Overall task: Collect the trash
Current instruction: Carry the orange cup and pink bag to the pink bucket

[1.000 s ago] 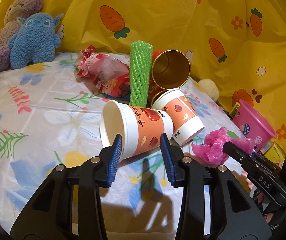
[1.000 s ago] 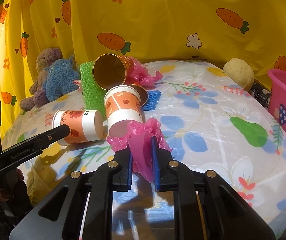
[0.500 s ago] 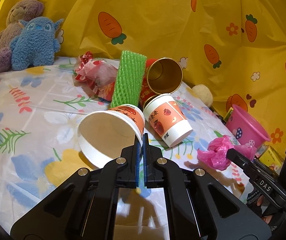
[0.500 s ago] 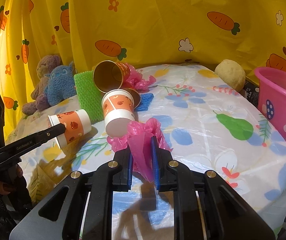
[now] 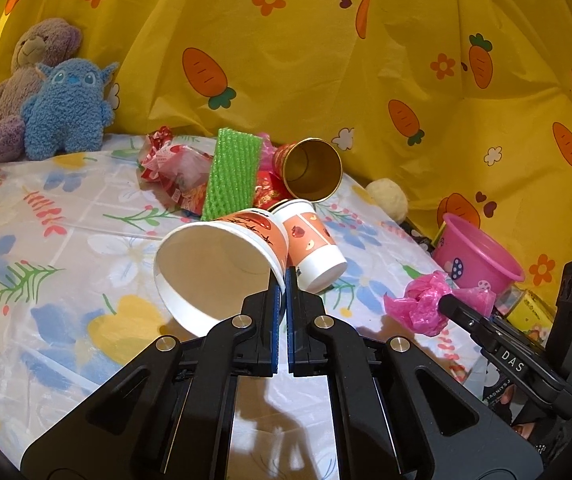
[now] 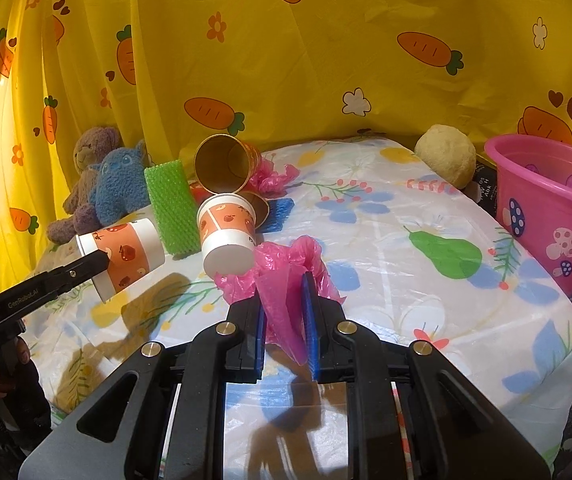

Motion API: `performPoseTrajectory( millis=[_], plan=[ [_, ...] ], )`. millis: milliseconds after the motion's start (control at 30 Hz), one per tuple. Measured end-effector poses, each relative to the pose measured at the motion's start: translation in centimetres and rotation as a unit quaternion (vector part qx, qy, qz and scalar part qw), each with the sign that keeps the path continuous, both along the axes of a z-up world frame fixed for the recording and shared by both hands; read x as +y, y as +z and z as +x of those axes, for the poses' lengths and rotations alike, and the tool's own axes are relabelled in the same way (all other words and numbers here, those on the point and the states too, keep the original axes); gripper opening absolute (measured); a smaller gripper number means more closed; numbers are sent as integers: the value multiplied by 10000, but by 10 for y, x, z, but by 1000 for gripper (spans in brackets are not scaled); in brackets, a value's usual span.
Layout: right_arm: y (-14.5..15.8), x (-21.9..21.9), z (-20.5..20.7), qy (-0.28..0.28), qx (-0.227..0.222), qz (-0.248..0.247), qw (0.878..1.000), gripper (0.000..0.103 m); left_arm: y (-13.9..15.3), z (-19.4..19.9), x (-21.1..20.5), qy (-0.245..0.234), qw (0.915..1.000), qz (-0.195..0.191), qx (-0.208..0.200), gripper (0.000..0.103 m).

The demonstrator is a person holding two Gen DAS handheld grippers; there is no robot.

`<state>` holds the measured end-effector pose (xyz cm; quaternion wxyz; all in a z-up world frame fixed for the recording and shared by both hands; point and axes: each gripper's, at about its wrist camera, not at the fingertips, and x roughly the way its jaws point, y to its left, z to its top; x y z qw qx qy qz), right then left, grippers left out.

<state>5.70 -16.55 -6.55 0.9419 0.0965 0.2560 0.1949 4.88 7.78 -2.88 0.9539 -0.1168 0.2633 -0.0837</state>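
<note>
Since a second ago: my left gripper (image 5: 286,276), which was spread on either side of the lying paper cup (image 5: 222,264), is now clamped on its rim wall, and the cup is lifted off the tablecloth (image 5: 66,240) with its mouth tipped toward the lens.
Paper cup: centre of the left wrist view, orange and white with fruit prints; in the right wrist view it sits at mid-left (image 6: 126,248), hanging tilted above its own shadow.
Left fingers: clenched on the cup's rim, blue pads almost meeting.
Right gripper (image 6: 284,312): closed on the pink plastic bag (image 6: 286,276), which bunches up out of the pads at lower centre of its own view.
Pink bag from the left wrist view: lower right (image 5: 421,304), held clear of the cloth.
Second paper cup (image 5: 309,248): lying on the cloth just right of the held one, base toward the right wrist camera.
Gold-lined cup (image 5: 311,168): behind it, on its side, resting on the pile.
Green foam net (image 5: 232,172): leaning left of the gold-lined cup.
Red wrappers (image 5: 174,172): left of the net, upper centre.
Pink bucket (image 6: 553,208): right edge of the right wrist view, off the table's corner.
Plush toys (image 5: 46,96): upper left, against the yellow carrot curtain (image 5: 325,60).
Beige ball (image 6: 445,156): upper right, near the bucket.
</note>
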Motion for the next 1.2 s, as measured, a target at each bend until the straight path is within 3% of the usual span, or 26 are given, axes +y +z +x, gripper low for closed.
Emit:
performPoseTrajectory(
  millis=[800, 1200],
  plan=[
    [-1, -42, 2, -460, 35, 149, 9988, 18, 4, 9, -47, -497, 9986, 169, -16, 2],
    [11, -71, -2, -868, -133, 152, 9960, 18, 25, 22, -102, -1116, 9930, 311, -223, 2]
  ],
)
